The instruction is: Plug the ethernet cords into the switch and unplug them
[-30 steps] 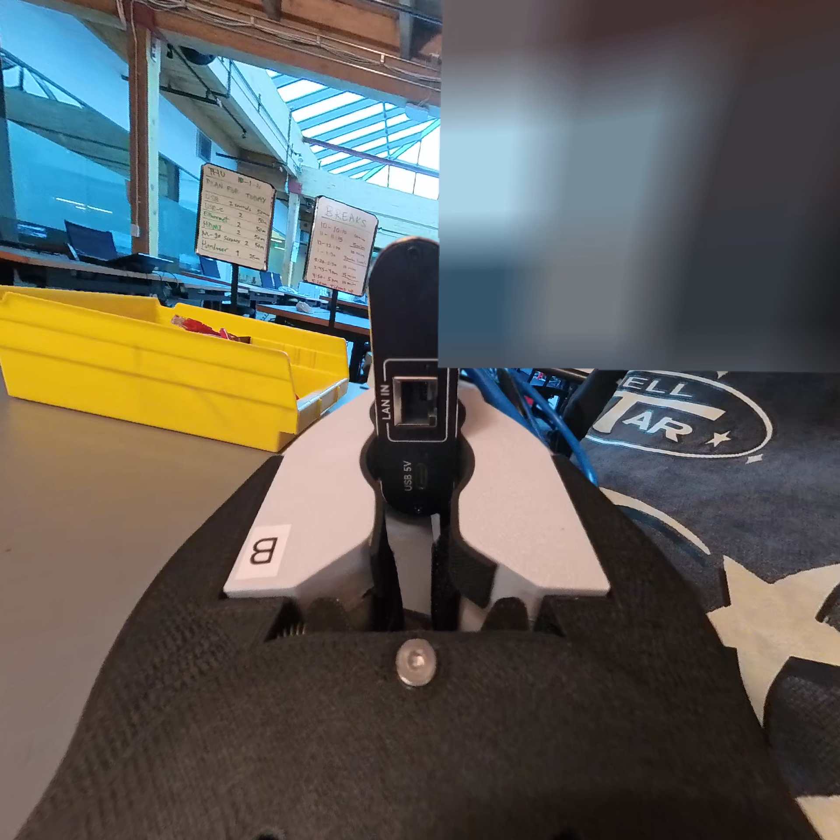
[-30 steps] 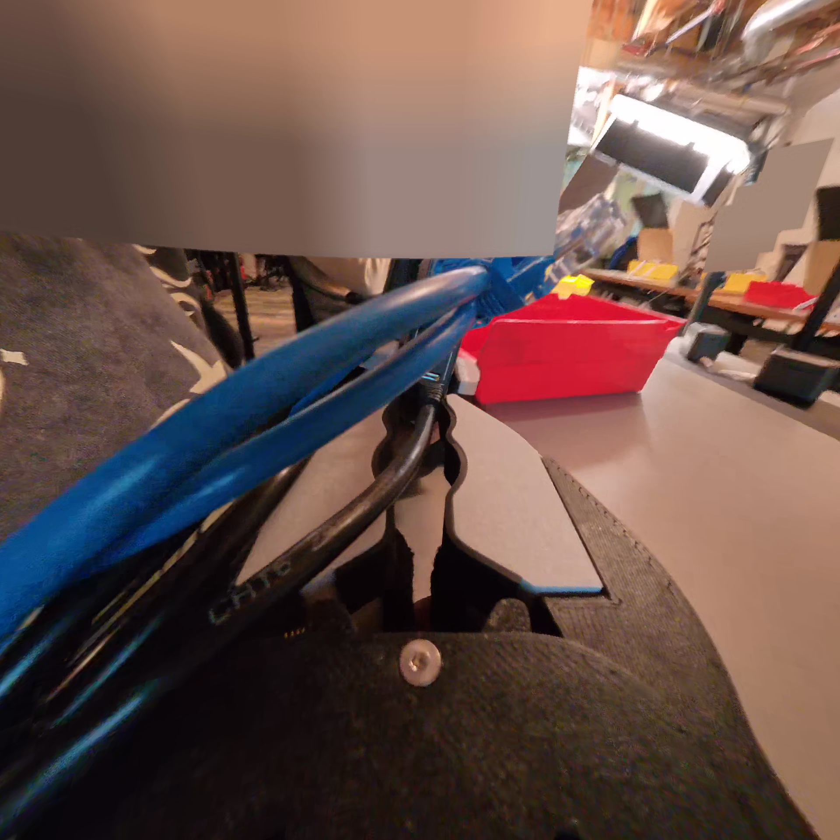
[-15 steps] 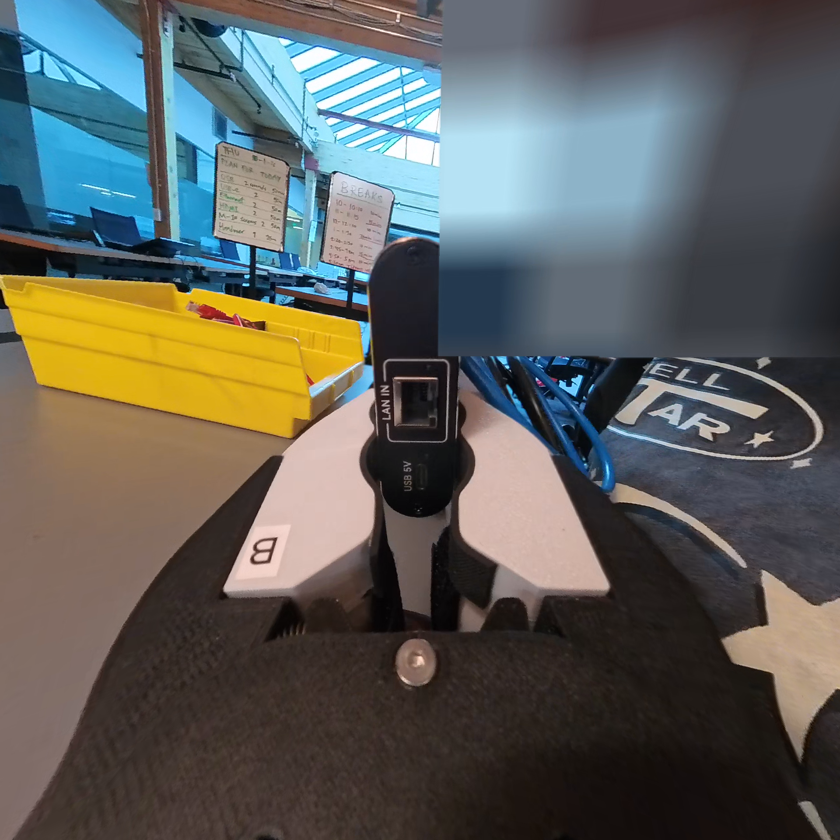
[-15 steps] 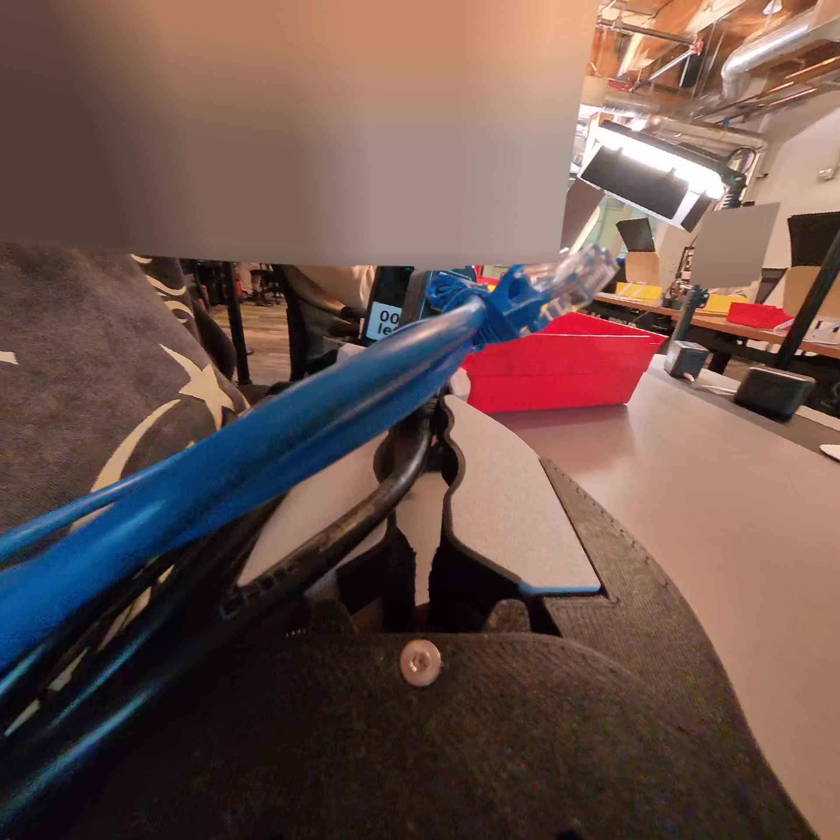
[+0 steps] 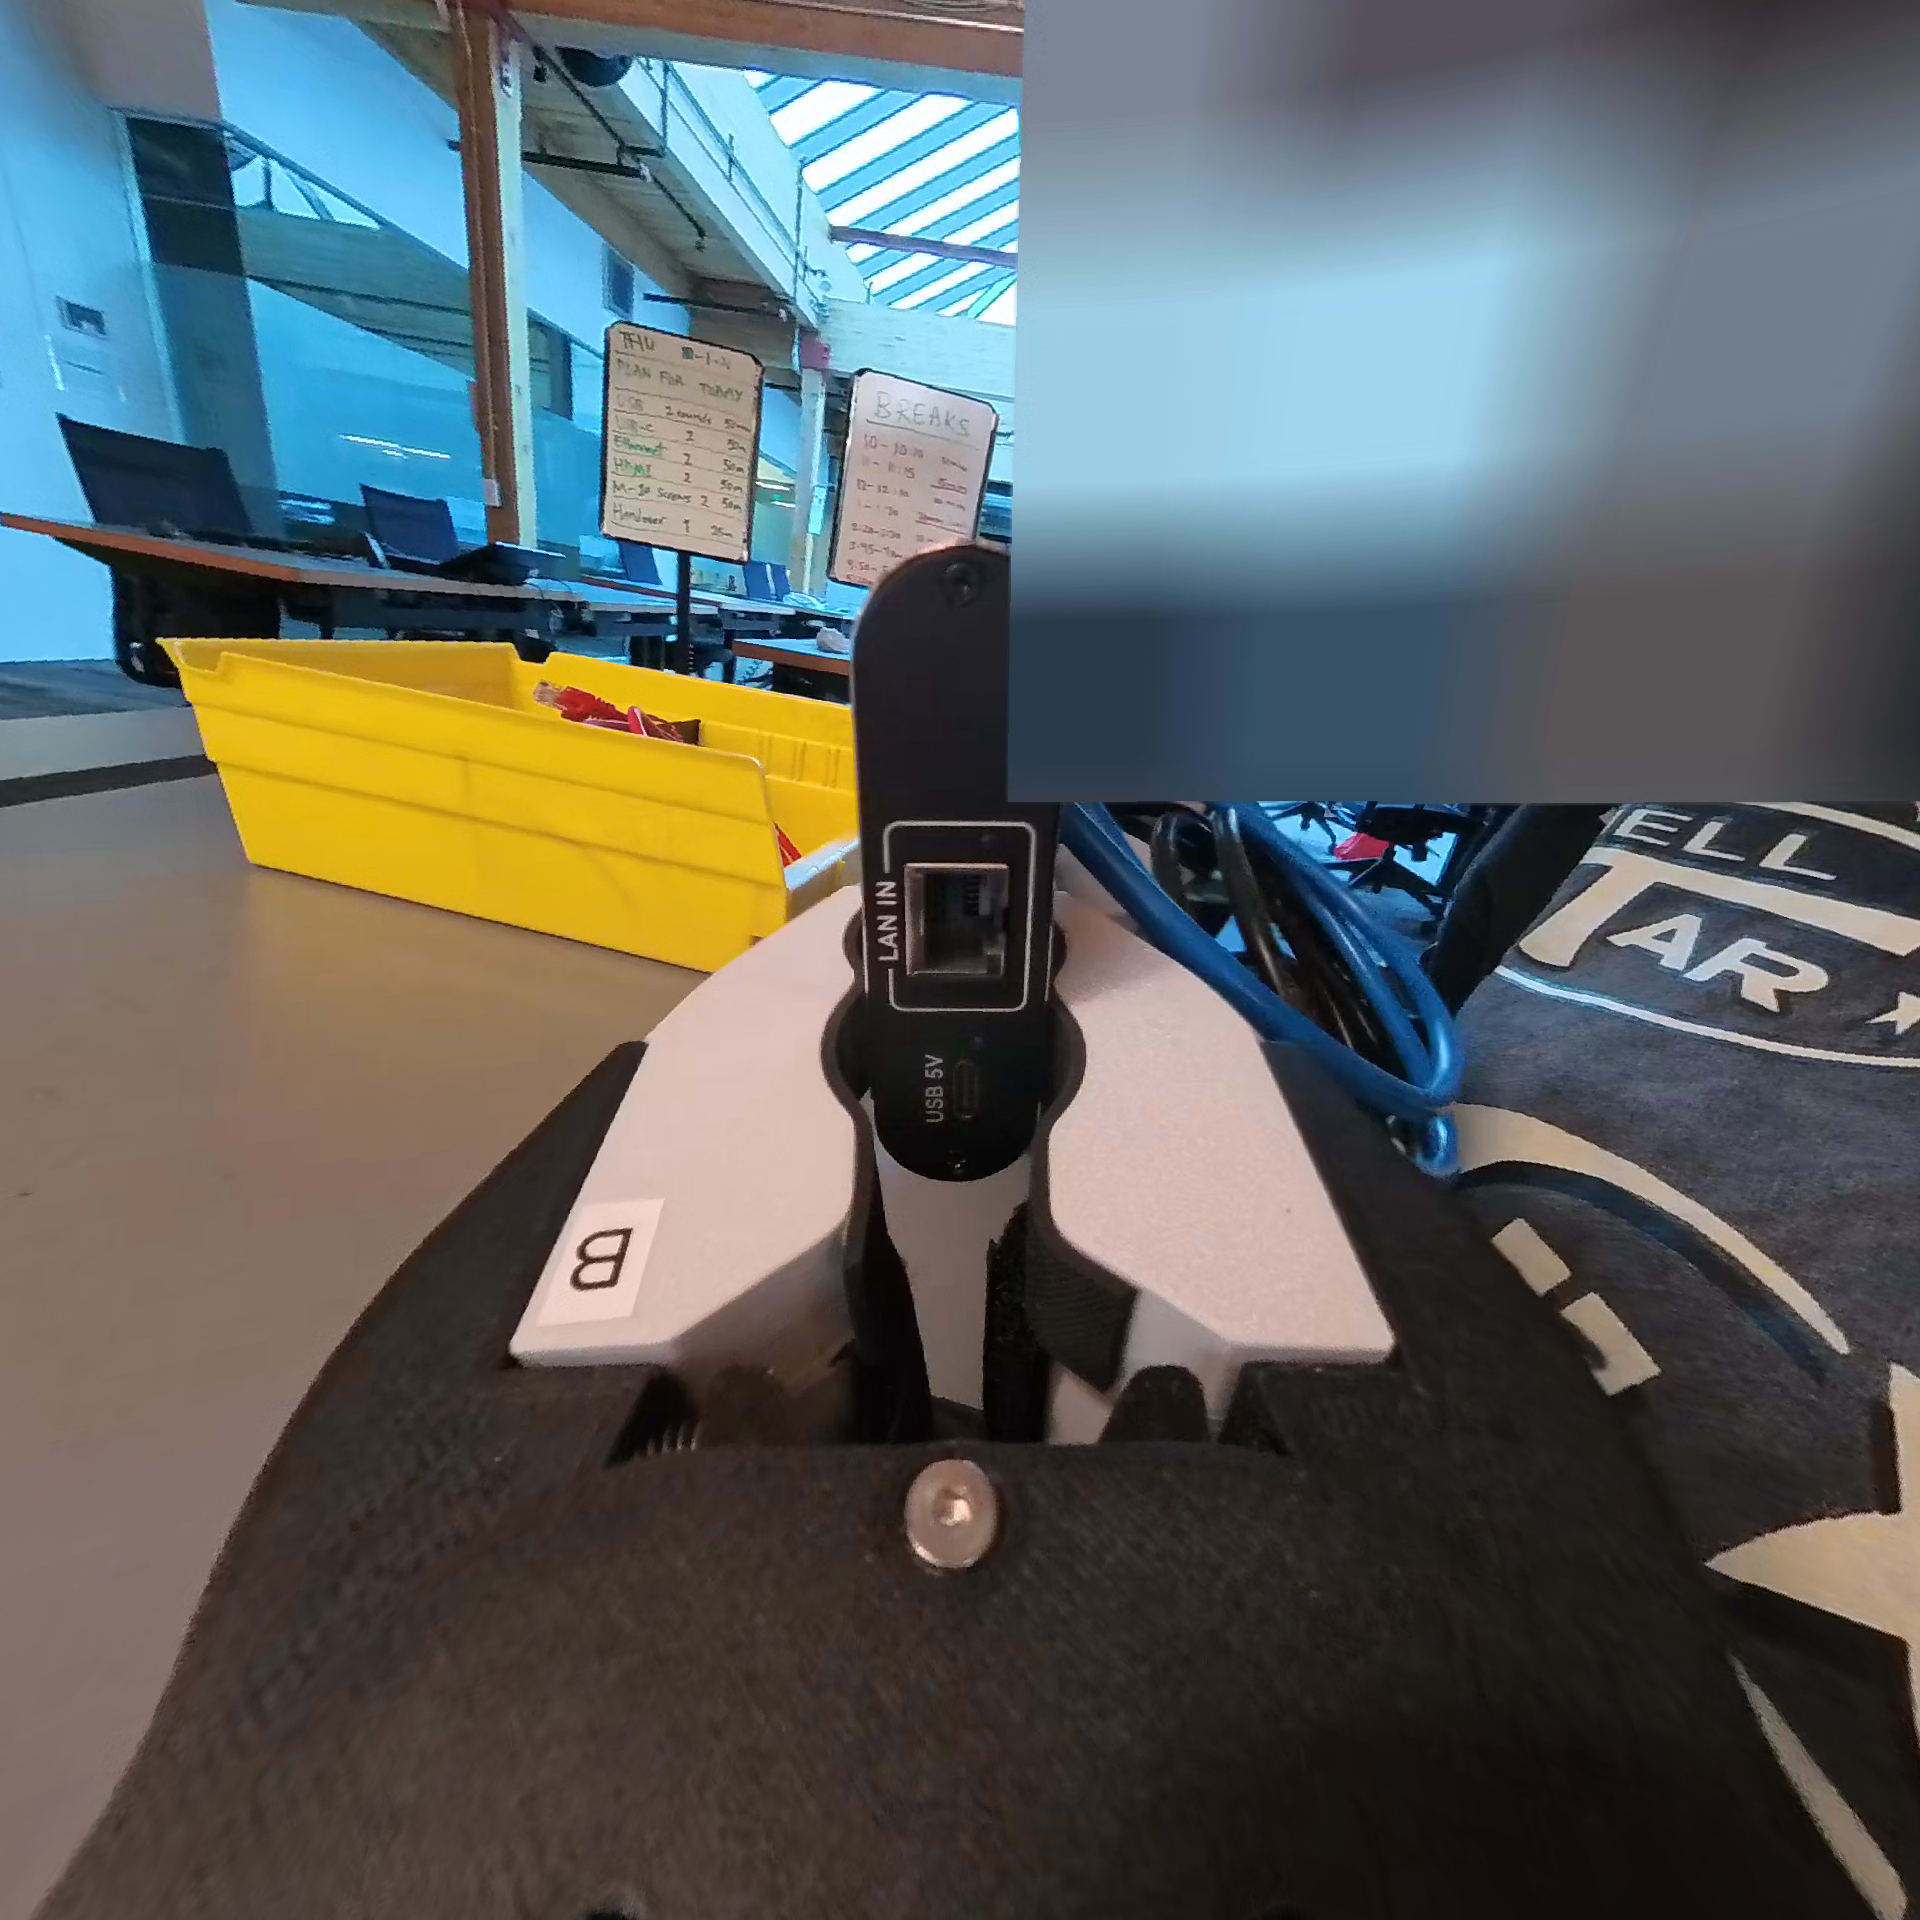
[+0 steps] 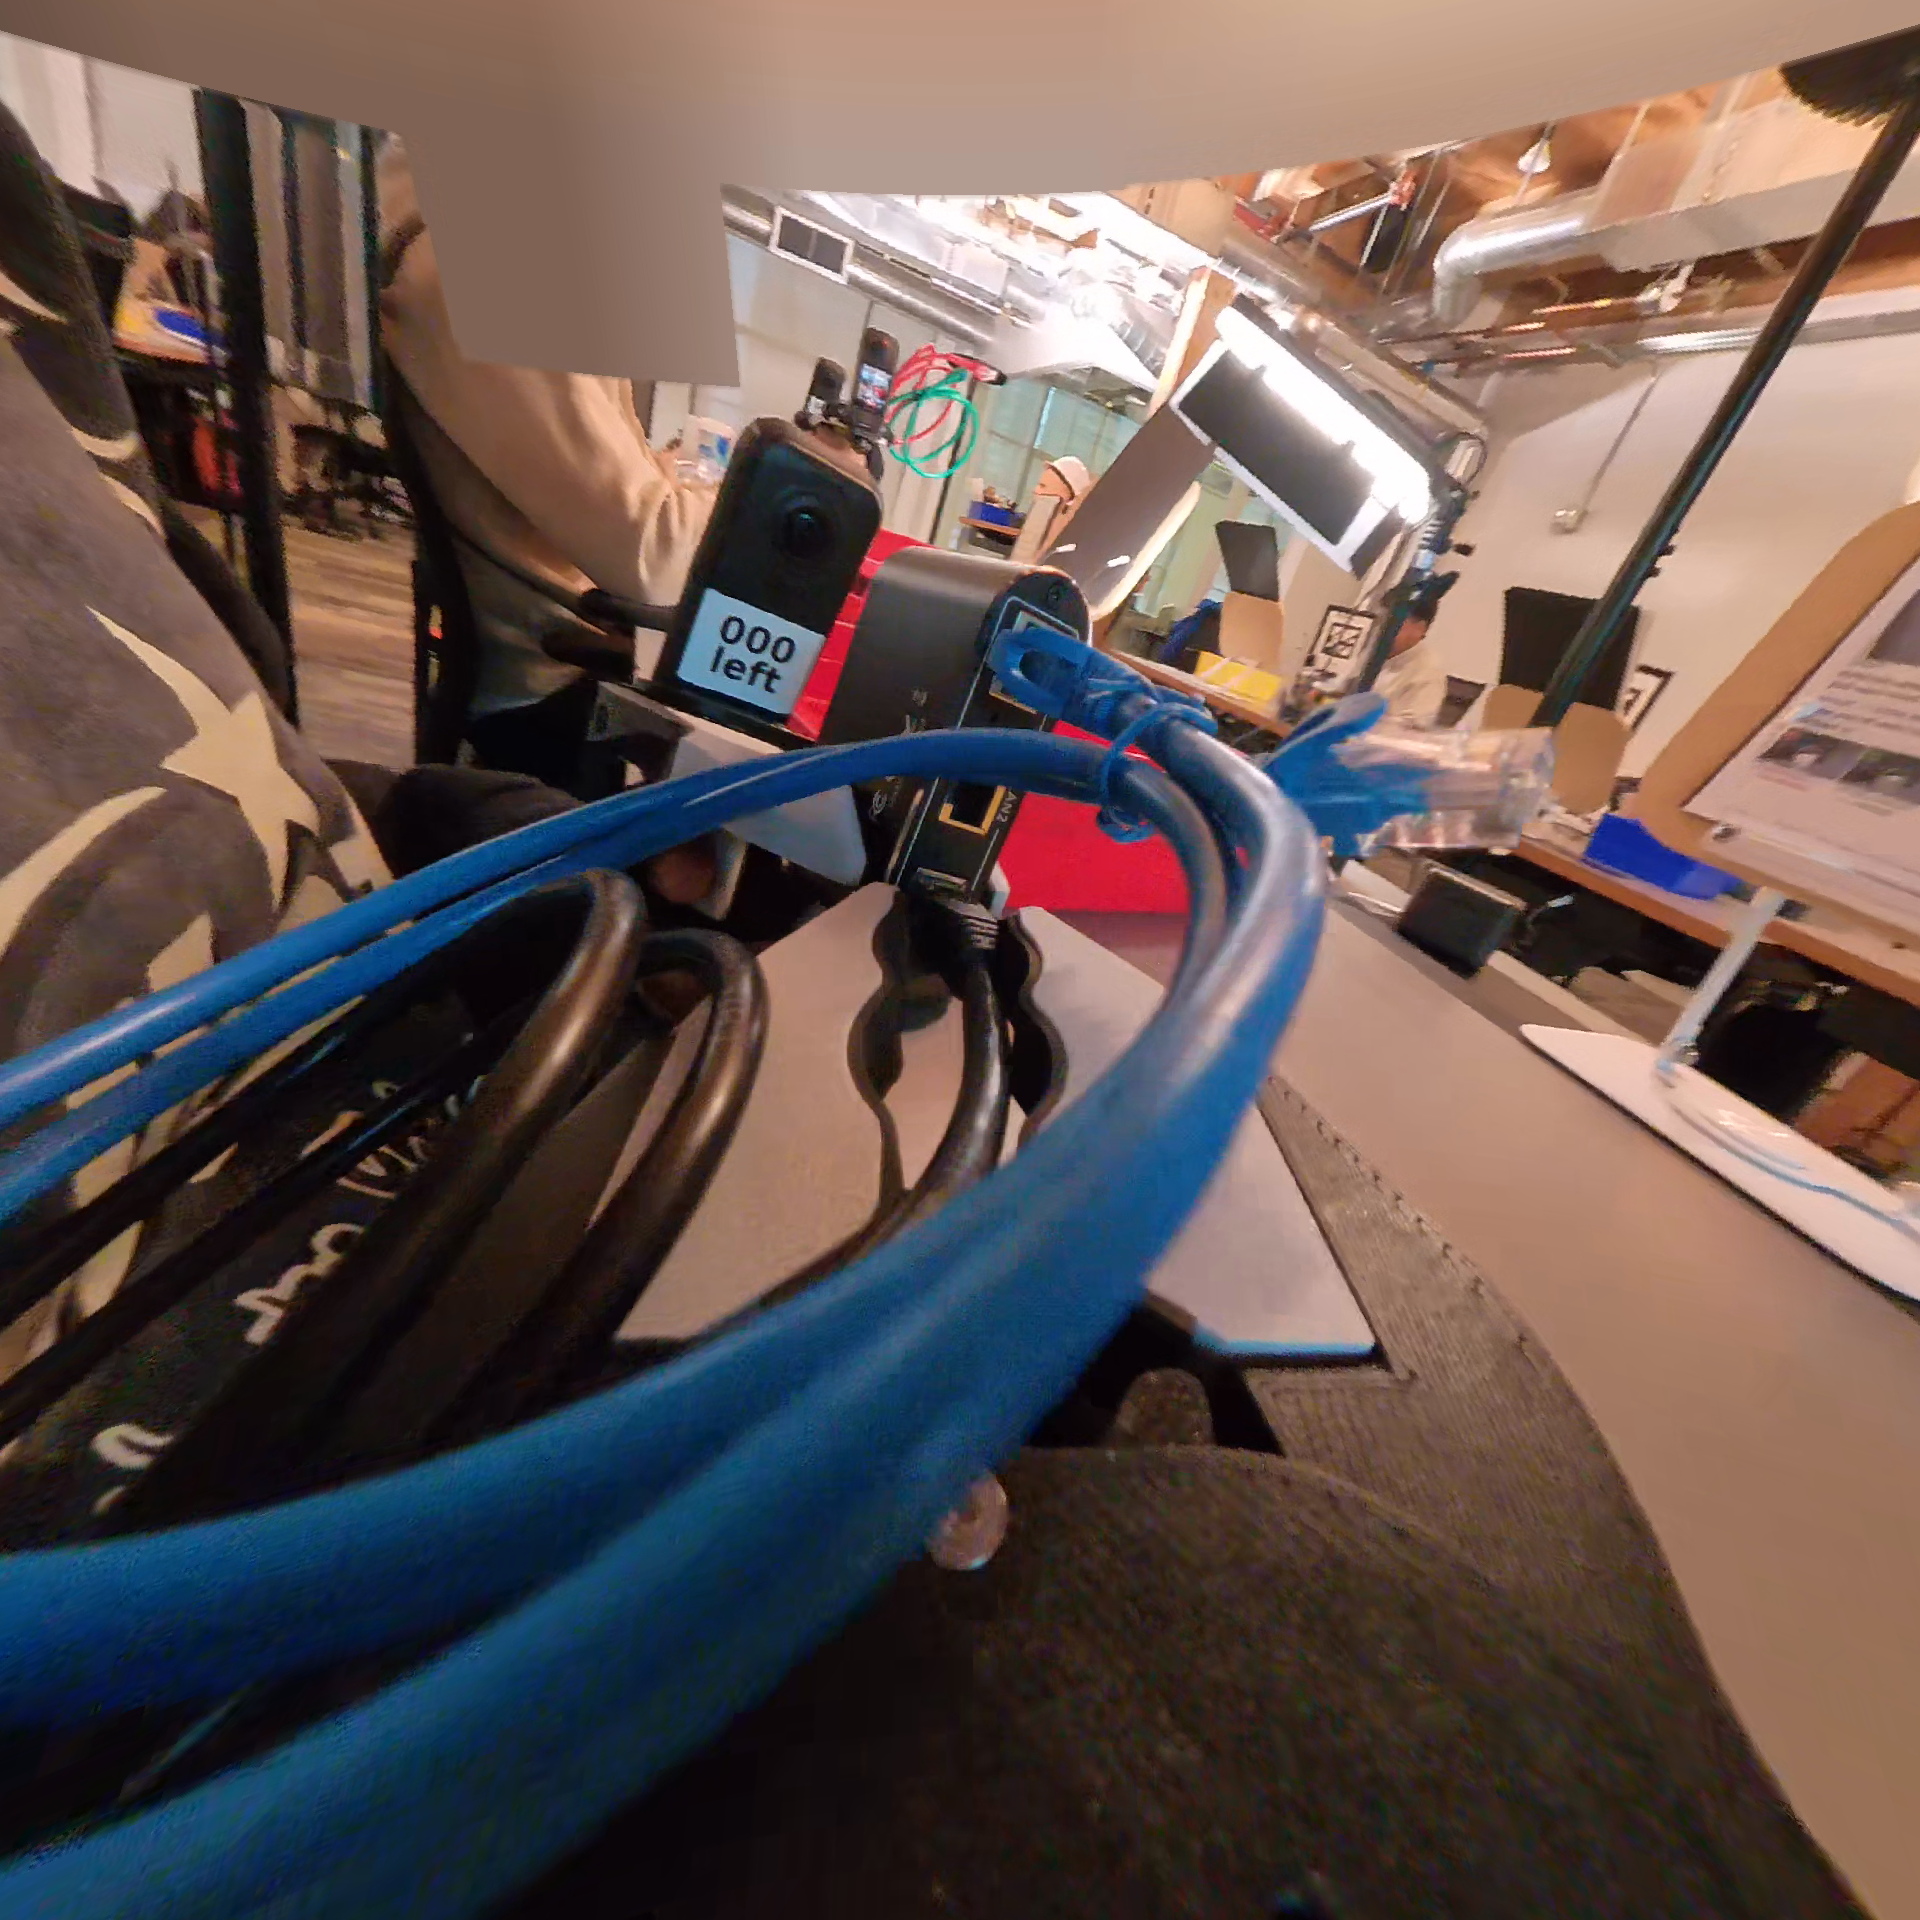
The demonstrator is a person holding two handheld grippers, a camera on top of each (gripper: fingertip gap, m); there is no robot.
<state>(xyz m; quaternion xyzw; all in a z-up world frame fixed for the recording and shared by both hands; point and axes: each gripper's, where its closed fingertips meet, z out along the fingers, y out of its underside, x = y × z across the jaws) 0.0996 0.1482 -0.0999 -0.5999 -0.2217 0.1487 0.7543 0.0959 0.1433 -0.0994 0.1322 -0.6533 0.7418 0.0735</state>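
Observation:
My left gripper [image 5: 954, 1039] is shut on the black switch [image 5: 928, 727] and holds it upright, with an empty port [image 5: 956, 920] facing the camera. In the right wrist view the switch [image 6: 935, 665] stands ahead with the left gripper [image 6: 790, 821] behind it. My right gripper [image 6: 951, 997] is shut on a black cord [image 6: 977, 1049], whose plug [image 6: 961, 920] meets the switch's lowest port; I cannot tell if it is seated. A blue cord's plug [image 6: 1049, 670] sits at the top port. Another blue cord's clear plug [image 6: 1455, 769] hangs free to the right. Blue loops [image 6: 727, 1507] drape over my right gripper.
A yellow bin [image 5: 468, 790] stands on the grey table [image 5: 208, 1091] to the left. A red bin [image 6: 1101, 862] is behind the switch. A person's dark star-printed sweater [image 5: 1714, 1195] is close on the right. A white stand base [image 6: 1662, 1101] is on the table at the right. My two grippers' fingertips are within a few centimetres of each other.
My right gripper has swung with the black cord towards the switch, bringing the switch and left gripper into view and the black plug up to the lowest port. The left gripper turned slightly.

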